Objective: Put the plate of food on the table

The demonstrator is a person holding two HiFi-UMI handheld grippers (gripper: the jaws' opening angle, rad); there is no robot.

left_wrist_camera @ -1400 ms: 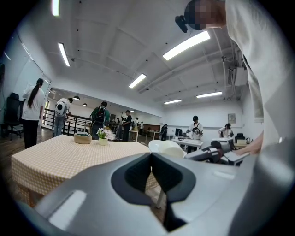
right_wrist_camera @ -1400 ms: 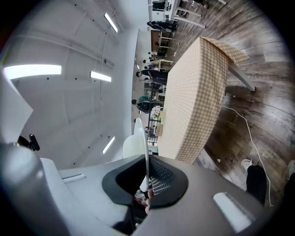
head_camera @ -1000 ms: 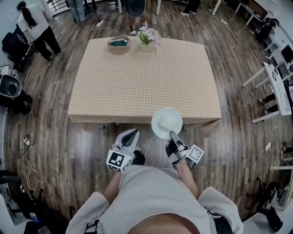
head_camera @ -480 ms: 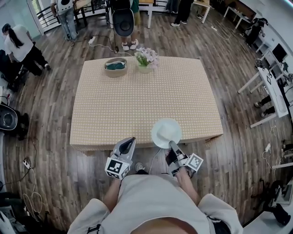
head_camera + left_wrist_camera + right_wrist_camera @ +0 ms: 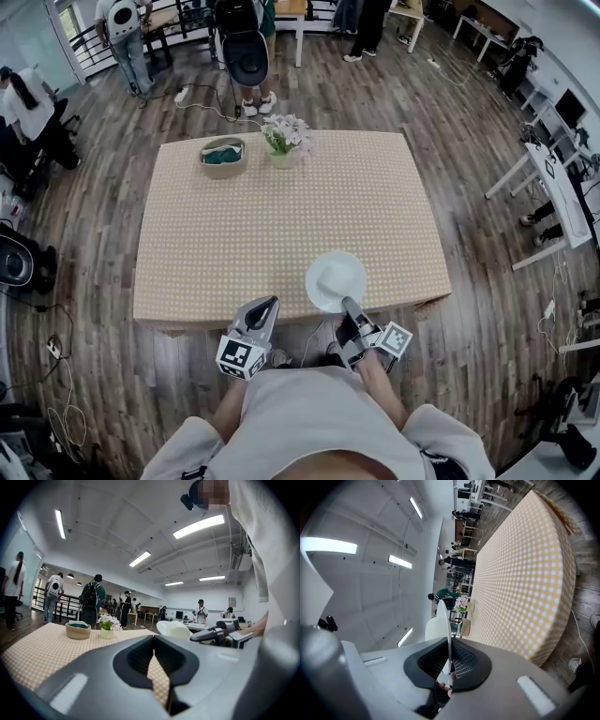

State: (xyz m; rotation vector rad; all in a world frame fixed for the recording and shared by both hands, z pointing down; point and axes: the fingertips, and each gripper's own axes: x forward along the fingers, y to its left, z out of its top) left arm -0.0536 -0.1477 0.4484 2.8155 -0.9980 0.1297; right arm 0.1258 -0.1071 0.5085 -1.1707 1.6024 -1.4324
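Observation:
A white plate (image 5: 336, 279) with a pale mound of food on it hangs level over the near right part of the checkered table (image 5: 234, 234), just inside its front edge. My right gripper (image 5: 347, 302) is shut on the plate's near rim. In the right gripper view the plate (image 5: 448, 634) shows edge-on between the jaws. My left gripper (image 5: 270, 305) is shut and empty, left of the plate at the table's front edge. In the left gripper view the plate (image 5: 173, 629) shows to the right, above the cloth.
A basket (image 5: 222, 153) and a vase of flowers (image 5: 284, 136) stand at the table's far edge. Beyond it are a chair (image 5: 244, 47) and several standing people. Cables lie on the wood floor at left. White desks (image 5: 553, 178) stand at right.
The table has come nearer. The plate, which hung at the table's front edge, now sits further in over the cloth. Both grippers keep their state.

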